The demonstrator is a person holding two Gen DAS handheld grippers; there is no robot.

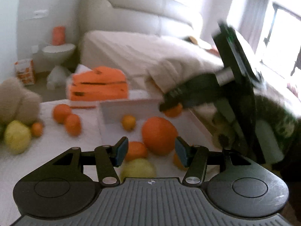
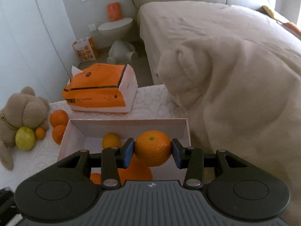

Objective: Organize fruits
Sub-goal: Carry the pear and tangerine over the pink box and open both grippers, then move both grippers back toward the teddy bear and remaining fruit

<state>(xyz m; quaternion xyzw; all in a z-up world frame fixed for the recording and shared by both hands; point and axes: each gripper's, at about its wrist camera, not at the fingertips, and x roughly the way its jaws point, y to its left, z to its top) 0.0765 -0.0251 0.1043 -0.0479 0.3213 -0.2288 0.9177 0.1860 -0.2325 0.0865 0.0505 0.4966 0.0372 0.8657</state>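
My right gripper (image 2: 152,153) is shut on an orange (image 2: 152,147) and holds it above the white box (image 2: 129,125). Inside the box lie a small yellow-orange fruit (image 2: 111,140) and more oranges (image 2: 137,171). In the left wrist view my left gripper (image 1: 151,153) is open and empty above the box, over a big orange (image 1: 159,135), a smaller orange (image 1: 135,150) and a yellow fruit (image 1: 138,168). The right gripper (image 1: 172,104) shows there at the right with its orange (image 1: 174,110). Outside the box lie two oranges (image 2: 58,117), a yellow-green fruit (image 2: 25,138) and a tiny orange (image 2: 40,132).
An orange and white bag (image 2: 101,90) lies behind the box on the white mat (image 2: 150,99). A beige plush toy (image 2: 20,111) sits at the left. A bed with a white blanket (image 2: 235,86) fills the right side.
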